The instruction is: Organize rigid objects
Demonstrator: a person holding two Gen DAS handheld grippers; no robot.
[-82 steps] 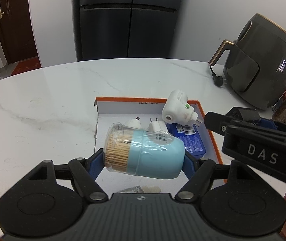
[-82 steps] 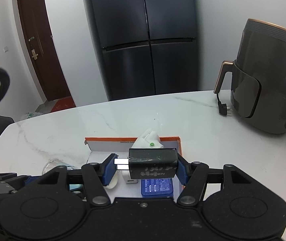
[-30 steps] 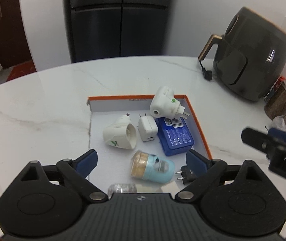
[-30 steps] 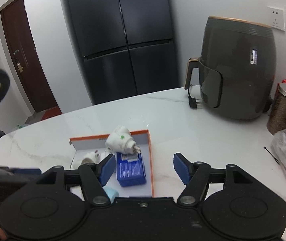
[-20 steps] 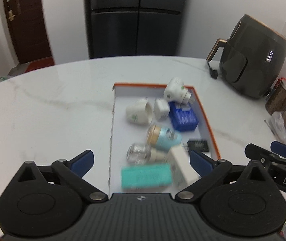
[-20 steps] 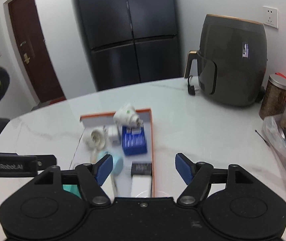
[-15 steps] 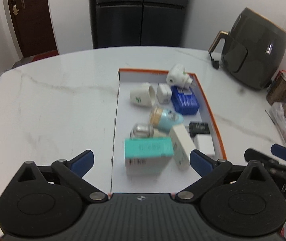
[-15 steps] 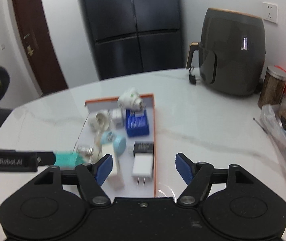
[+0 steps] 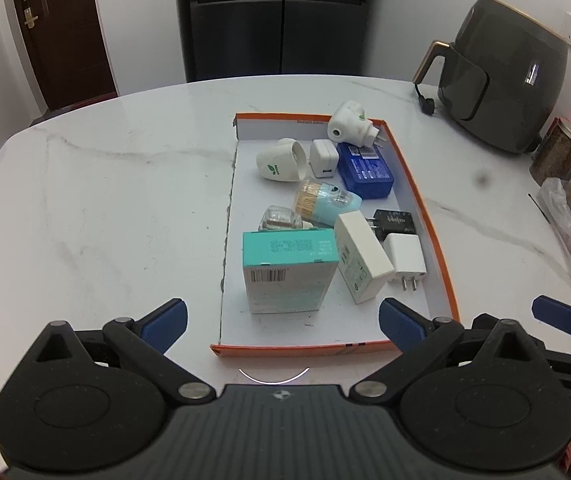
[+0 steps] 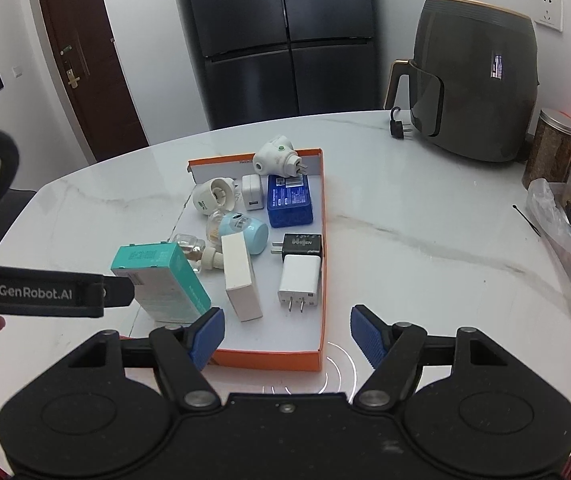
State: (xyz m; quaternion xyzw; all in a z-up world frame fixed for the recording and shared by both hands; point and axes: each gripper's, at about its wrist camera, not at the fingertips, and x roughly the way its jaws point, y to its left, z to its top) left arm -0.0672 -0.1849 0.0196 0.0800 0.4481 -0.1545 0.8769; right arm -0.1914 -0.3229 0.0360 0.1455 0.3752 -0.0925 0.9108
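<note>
orange tray (image 9: 437, 240): holds teal box (image 9: 285, 268), white box (image 9: 359, 258), chargers, toothpick jar (image 9: 325, 202). left gripper (image 9: 281, 322), right gripper (image 10: 287, 334): both wide, empty. risk: upright boxes could topple if nudged.

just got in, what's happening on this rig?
A person holds two tools over a marble table, sorting small items into an orange-rimmed tray. Both the left tool and the right tool are open and empty. The tray holds a teal box, white box, black charger, white charger, blue toothpick holder and blue case.
</note>
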